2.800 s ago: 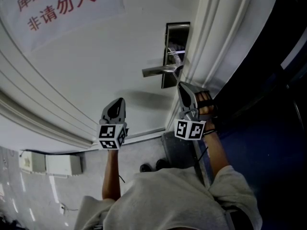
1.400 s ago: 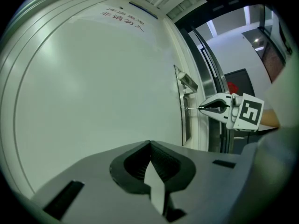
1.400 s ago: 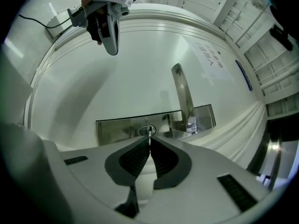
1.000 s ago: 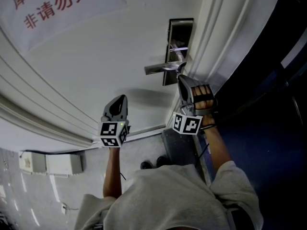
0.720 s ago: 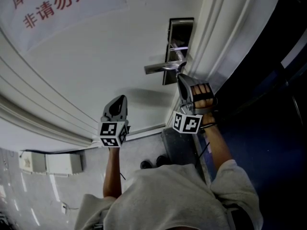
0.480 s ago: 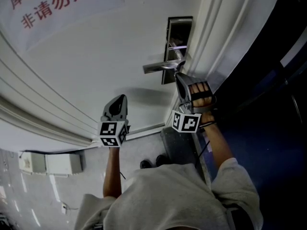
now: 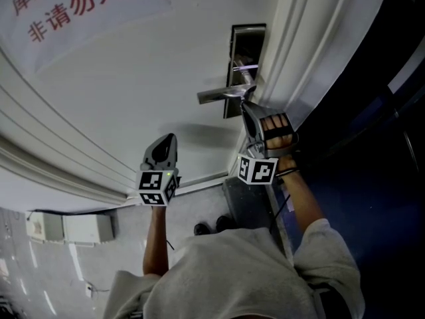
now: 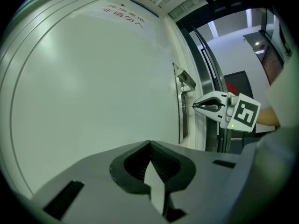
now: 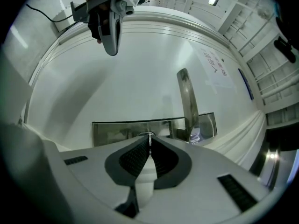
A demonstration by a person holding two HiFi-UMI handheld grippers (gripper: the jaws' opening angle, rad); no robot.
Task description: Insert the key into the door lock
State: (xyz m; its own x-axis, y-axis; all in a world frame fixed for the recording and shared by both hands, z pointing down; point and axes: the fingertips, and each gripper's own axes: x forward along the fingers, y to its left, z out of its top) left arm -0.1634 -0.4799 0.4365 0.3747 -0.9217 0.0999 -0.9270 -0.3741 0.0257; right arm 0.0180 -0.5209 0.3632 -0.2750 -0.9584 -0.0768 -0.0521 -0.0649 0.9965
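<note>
The steel lock plate [image 7: 244, 58] sits on the white door [image 7: 133, 92], with its lever handle [image 7: 222, 96] pointing left. My right gripper [image 7: 245, 105] is shut on the thin key [image 9: 150, 135], whose tip is at the lock plate [image 9: 121, 130] just below the handle [image 9: 188, 101]. In the left gripper view the key [image 8: 188, 107] reaches from the right gripper [image 8: 195, 107] to the plate [image 8: 180, 111]; how deep it goes is hidden. My left gripper [image 7: 167, 139] is shut and empty, held off the door, lower left of the lock.
A paper notice with red characters [image 7: 73, 8] hangs on the door at upper left. The white door frame [image 7: 305, 52] and a dark opening [image 7: 372, 151] lie right of the lock. A white wall box [image 7: 66, 228] sits near the floor.
Since the earliest frame my right gripper has risen to the lock plate below the handle. Over the last second both grippers have barely moved.
</note>
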